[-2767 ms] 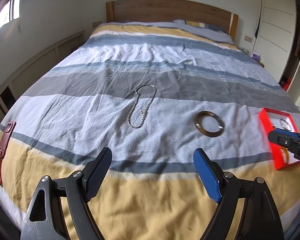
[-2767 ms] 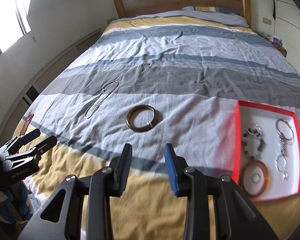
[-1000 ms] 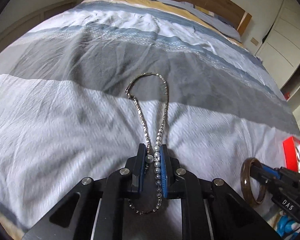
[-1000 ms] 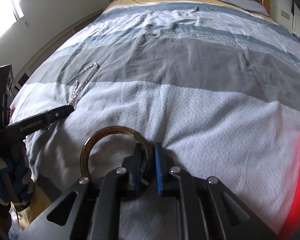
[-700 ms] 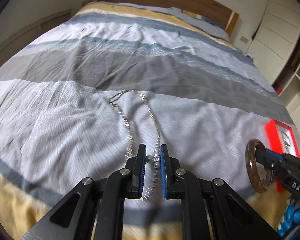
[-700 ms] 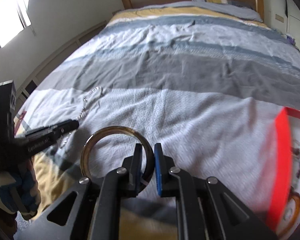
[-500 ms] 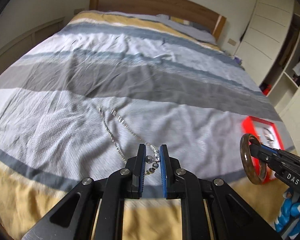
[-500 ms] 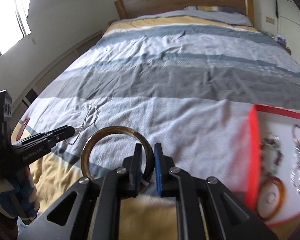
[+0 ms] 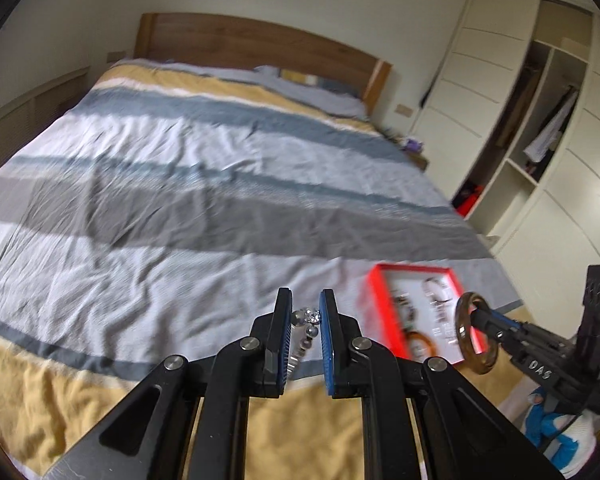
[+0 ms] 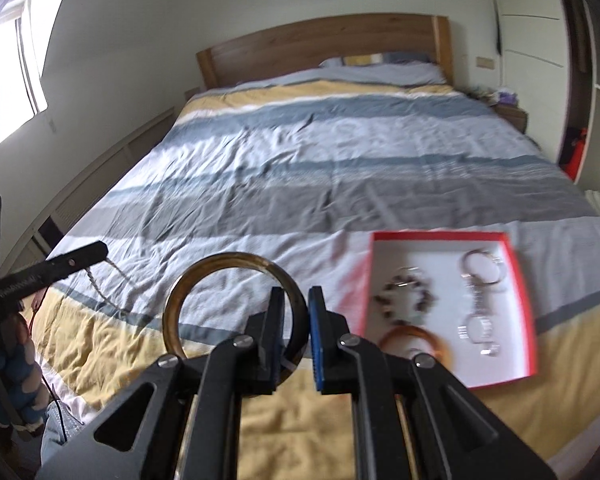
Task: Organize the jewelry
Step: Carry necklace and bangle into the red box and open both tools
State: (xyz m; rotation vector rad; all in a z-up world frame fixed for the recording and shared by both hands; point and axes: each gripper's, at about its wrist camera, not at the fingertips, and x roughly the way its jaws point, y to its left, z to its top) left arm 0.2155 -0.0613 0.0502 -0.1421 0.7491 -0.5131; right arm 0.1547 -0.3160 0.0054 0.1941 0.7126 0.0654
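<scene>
My left gripper (image 9: 305,314) is shut on a silver bead necklace (image 9: 307,330) and holds it above the striped bed; in the right wrist view the chain (image 10: 100,285) hangs from it at the left. My right gripper (image 10: 294,308) is shut on a brown bangle (image 10: 188,280), lifted off the bed; it also shows in the left wrist view (image 9: 466,334). A red tray (image 10: 528,292) with white inside lies on the bed at the right, holding a bead bracelet (image 10: 406,294), a silver keychain (image 10: 480,300) and an amber bangle (image 10: 416,338).
The bed (image 9: 180,200) has a wooden headboard (image 9: 260,50) at the far end. White wardrobes and open shelves (image 9: 540,140) stand to the right. A window (image 10: 8,68) is on the left wall.
Both grippers have lifted their jewelry off the bed and swung right, toward the red tray. The necklace now hangs clear of the cover.
</scene>
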